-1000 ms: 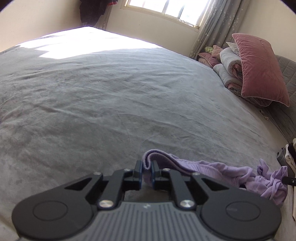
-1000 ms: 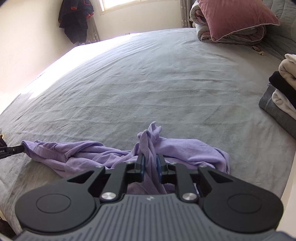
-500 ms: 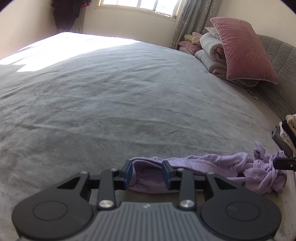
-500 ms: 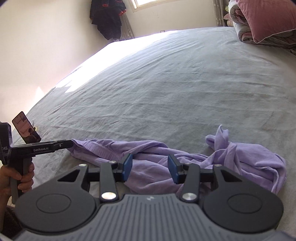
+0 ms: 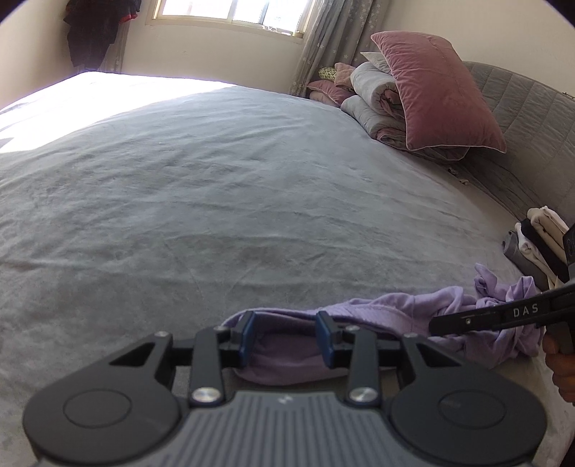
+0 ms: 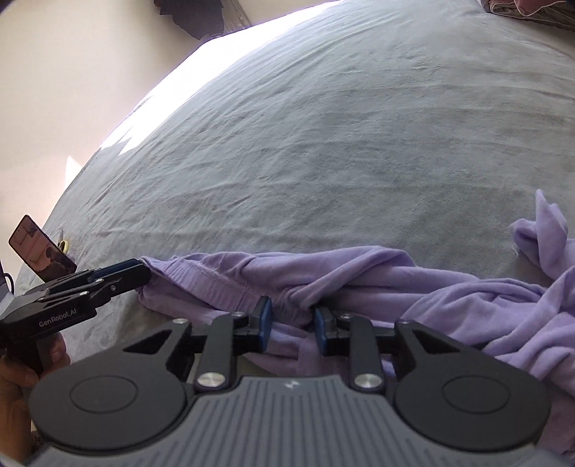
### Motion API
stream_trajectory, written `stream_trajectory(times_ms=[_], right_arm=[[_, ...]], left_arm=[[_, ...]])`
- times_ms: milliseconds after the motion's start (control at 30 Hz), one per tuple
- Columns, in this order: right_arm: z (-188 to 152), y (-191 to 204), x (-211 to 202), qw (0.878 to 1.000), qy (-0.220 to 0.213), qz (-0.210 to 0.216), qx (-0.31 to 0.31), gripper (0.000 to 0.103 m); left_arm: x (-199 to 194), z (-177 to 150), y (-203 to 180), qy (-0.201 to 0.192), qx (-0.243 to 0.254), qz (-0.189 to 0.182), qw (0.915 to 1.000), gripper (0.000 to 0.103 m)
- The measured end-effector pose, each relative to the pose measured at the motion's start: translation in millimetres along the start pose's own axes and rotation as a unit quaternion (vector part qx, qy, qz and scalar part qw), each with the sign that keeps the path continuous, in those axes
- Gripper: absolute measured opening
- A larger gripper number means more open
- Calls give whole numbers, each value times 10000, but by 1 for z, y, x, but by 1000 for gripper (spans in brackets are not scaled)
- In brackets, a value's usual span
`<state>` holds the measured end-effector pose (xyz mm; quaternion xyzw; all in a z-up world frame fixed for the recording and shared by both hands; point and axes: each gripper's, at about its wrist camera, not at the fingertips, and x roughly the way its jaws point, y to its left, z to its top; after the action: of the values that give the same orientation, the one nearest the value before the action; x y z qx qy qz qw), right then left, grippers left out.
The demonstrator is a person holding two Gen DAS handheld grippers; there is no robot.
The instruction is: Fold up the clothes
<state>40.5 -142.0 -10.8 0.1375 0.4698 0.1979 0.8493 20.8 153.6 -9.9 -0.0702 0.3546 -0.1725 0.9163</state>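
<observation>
A grey bed (image 5: 230, 186) fills the room. At its head, a pink pillow (image 5: 436, 91) leans on rolled quilts (image 5: 373, 104). Beyond the bed, dark clothes (image 5: 97, 32) hang beside a window (image 5: 230, 12).

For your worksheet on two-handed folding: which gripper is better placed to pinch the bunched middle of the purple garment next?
Right. The right gripper straddles the purple garment at its gathered middle, jaws closing on it. The left gripper sits at the end.
</observation>
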Motion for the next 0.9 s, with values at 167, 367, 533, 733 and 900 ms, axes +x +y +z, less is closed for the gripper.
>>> stream_trajectory(times_ms=[167, 367, 533, 733, 900], right_arm=[[26, 8, 0, 9996, -213, 30, 199, 7], [68, 9, 7, 9972, -575, -172, 456, 7], [96, 5, 28, 9936, -672, -452, 790, 8], [107, 1, 33, 9902, -617, -416, 1185, 15], [116, 1, 30, 9897, -546, -401, 1259, 15]], left_arm=[[-6, -1, 7, -62, -70, -54, 9999, 38], [-13, -3, 18, -30, -222, -37, 9997, 39], [-14, -5, 32, 166, -518, -64, 9985, 40], [-12, -5, 45, 175, -997, -299, 9944, 40], [-1, -5, 44, 193, -1182, -468, 9917, 40]])
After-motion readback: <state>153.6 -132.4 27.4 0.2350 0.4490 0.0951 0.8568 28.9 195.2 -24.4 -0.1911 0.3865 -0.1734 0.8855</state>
